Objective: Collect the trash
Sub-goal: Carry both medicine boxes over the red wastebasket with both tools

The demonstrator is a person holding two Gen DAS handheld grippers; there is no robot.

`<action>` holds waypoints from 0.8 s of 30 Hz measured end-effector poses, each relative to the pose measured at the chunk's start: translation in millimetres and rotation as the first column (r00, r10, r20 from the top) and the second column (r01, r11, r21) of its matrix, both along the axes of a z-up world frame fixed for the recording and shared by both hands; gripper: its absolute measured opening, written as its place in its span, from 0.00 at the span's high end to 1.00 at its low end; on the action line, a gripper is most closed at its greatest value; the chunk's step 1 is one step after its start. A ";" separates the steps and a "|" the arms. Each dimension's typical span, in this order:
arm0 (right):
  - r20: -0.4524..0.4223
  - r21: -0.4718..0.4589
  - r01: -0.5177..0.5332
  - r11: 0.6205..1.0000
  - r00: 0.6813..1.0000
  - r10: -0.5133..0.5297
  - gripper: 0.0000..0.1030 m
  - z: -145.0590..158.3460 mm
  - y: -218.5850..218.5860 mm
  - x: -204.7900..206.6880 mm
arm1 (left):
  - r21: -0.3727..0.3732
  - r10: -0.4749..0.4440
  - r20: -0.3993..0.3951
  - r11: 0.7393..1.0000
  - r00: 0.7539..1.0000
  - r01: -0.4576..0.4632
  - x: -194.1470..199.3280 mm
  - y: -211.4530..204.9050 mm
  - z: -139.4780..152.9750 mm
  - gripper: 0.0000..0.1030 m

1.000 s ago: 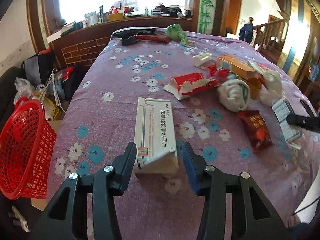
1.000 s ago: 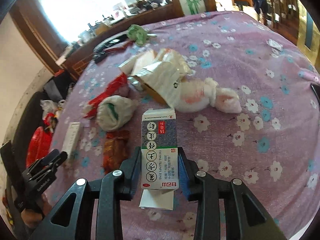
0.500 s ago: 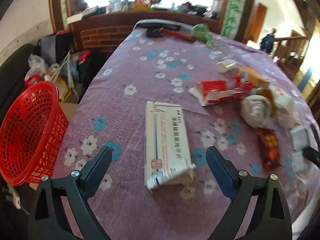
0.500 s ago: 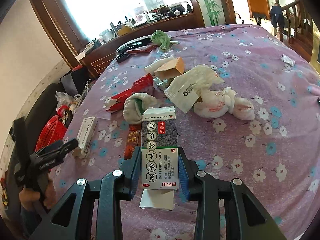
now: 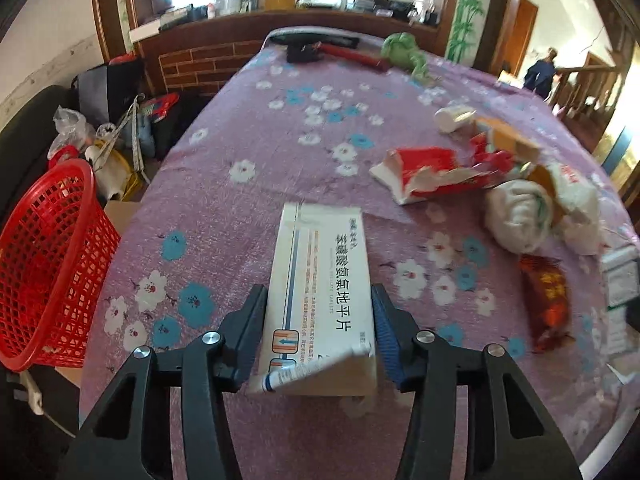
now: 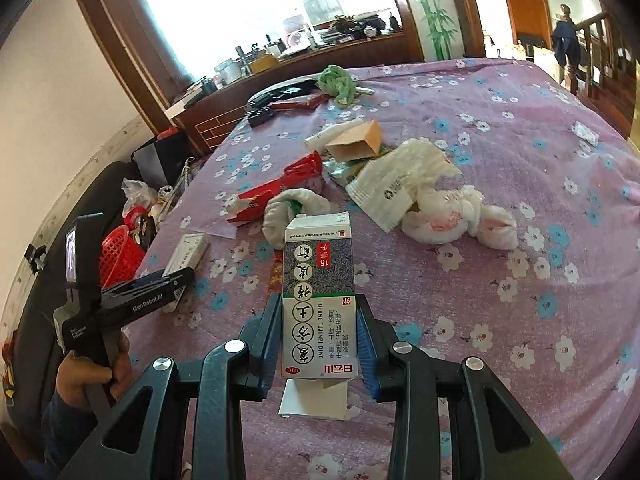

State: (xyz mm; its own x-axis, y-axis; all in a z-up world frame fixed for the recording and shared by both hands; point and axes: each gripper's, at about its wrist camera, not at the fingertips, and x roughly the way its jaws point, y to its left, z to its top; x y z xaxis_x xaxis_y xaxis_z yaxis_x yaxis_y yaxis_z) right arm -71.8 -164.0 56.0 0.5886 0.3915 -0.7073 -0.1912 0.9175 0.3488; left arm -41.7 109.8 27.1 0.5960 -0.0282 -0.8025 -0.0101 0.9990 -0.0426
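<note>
A long white medicine box (image 5: 320, 272) lies on the purple flowered tablecloth (image 5: 248, 144), its near flap torn open. My left gripper (image 5: 317, 290) straddles the box's near half; its jaws are closing and both pads touch the box's long sides. In the right wrist view the left gripper (image 6: 186, 278) sits at the table's left edge over that white box (image 6: 188, 252), with a hand on its handle. My right gripper (image 6: 319, 298) is shut on a grey-patterned medicine box (image 6: 318, 280), held above the cloth, with a white leaflet (image 6: 314, 398) hanging out below.
A red mesh basket (image 5: 44, 264) stands on the floor left of the table. Mid-table lies a trash pile: a red torn carton (image 5: 432, 172), a rolled white cloth (image 5: 516, 212), a dark red snack packet (image 5: 546, 296) and white plastic bags (image 6: 452, 212). A green cloth (image 5: 404, 52) lies at the far end.
My left jaws let go of the white box's near end, spread wide, then came in again around its sides further along. The right gripper kept its box and rolled slightly.
</note>
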 end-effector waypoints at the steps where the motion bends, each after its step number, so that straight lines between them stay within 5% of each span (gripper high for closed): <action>1: 0.001 -0.001 -0.008 1.000 1.000 0.008 0.64 1.2 2.3 1.0 | -0.005 -0.005 0.016 1.000 1.000 0.005 -3.6 -0.5 4.0 0.52; 14: 0.010 -0.025 -0.145 0.989 0.989 0.145 0.64 15.7 64.7 20.9 | -0.048 0.027 0.144 0.999 0.989 -0.020 -40.9 26.8 46.9 0.52; 24: 0.032 -0.026 -0.349 0.937 0.936 0.349 0.64 40.9 163.7 38.8 | -0.062 0.206 0.217 0.978 0.954 -0.198 -67.4 117.5 71.6 0.52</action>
